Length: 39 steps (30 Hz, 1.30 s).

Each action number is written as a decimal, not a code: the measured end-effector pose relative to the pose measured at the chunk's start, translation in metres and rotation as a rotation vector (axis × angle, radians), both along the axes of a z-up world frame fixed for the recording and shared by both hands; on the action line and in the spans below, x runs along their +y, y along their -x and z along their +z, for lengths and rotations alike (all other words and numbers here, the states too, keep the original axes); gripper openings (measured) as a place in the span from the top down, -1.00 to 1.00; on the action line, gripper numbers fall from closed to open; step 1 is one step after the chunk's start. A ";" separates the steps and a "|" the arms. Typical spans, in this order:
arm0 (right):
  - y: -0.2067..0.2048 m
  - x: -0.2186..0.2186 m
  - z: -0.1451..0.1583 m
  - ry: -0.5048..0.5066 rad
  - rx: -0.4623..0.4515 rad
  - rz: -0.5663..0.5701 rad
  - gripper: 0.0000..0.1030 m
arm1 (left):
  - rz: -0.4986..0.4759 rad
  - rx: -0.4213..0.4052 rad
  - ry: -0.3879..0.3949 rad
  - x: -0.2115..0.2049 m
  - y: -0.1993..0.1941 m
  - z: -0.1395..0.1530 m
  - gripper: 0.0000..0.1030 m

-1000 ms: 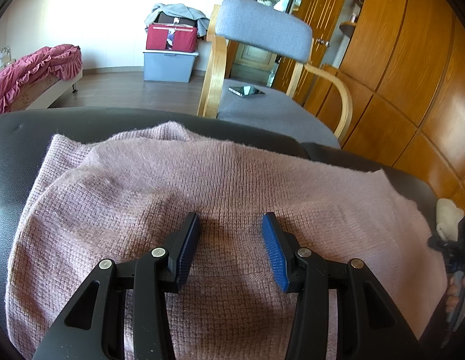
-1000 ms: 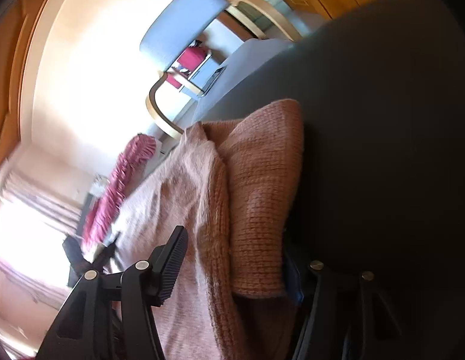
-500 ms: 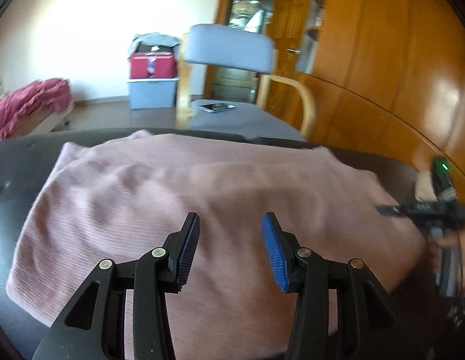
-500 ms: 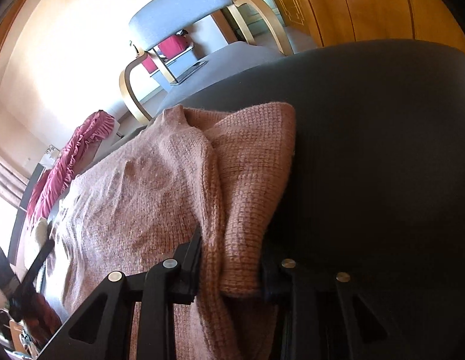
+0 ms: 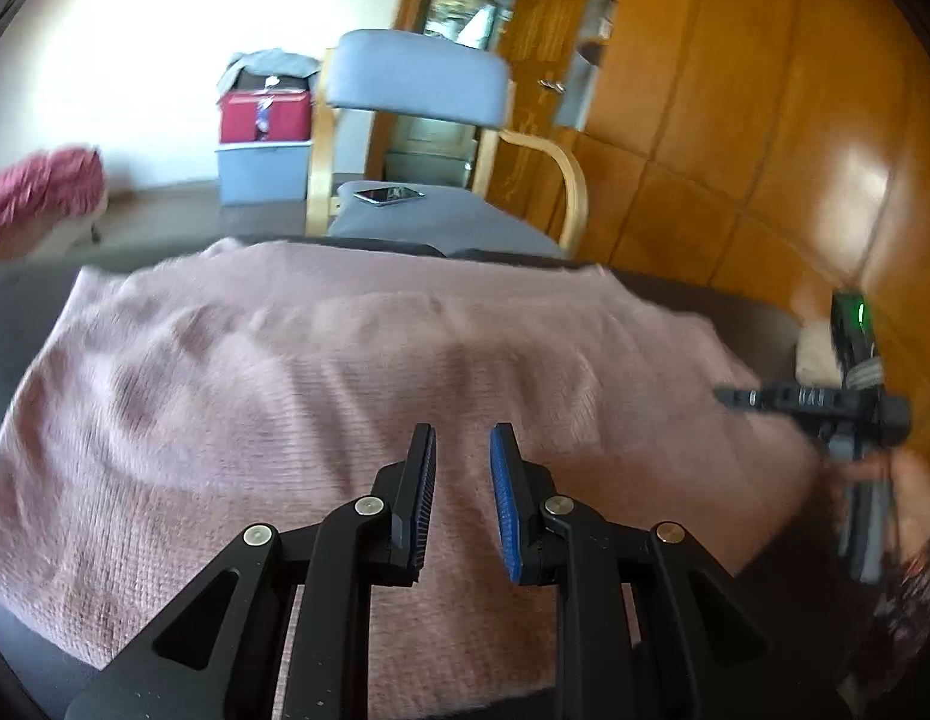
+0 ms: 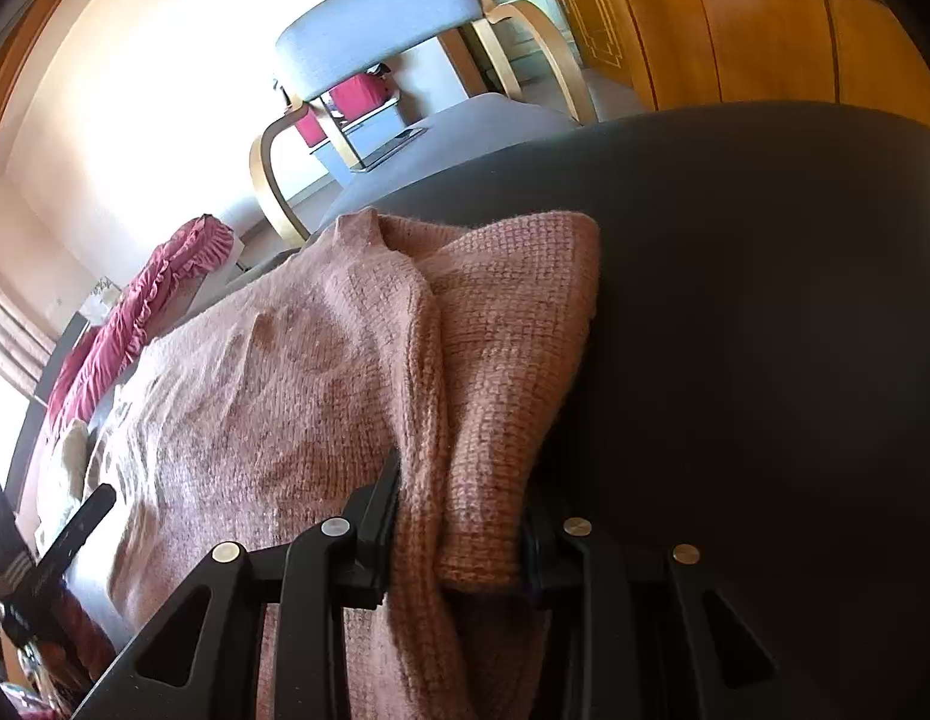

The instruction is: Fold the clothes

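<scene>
The right claw (image 6: 459, 531), which stood wide around the sweater's edge a second ago, now pinches a thick doubled roll of the pink sweater (image 6: 321, 372) near the bench's (image 6: 765, 300) right edge. The left claw (image 5: 462, 480) has narrowed to a slim gap and has lifted clear, empty above the cloth. That suggests a fold driven from the right side. The knit is chunky, fuzzy and limp, spread wide over the dark, smooth bench, rumpled in soft hollows. Beyond the far edge stands a grey padded armchair (image 5: 417, 84).
</scene>
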State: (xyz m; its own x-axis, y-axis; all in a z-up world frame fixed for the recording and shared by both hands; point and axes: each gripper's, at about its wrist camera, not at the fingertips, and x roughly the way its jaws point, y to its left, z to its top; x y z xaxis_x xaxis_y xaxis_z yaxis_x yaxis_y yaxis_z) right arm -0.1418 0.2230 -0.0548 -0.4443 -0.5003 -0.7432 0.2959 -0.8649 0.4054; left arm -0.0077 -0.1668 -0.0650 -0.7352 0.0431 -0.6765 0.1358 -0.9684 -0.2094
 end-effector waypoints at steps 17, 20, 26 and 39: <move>-0.018 0.002 0.053 0.421 -0.151 -0.074 0.56 | -0.032 -0.055 0.012 0.008 0.010 -0.005 0.59; -0.021 -0.025 0.076 0.480 -0.148 -0.041 0.56 | -0.015 -0.042 0.016 -0.008 -0.003 -0.002 0.59; -0.027 -0.089 0.113 0.503 -0.157 0.035 0.56 | 0.070 -0.012 0.091 -0.066 -0.049 0.007 0.59; -0.019 -0.263 0.109 0.483 -0.241 0.129 0.56 | 0.122 -0.009 -0.276 -0.148 -0.083 -0.019 0.59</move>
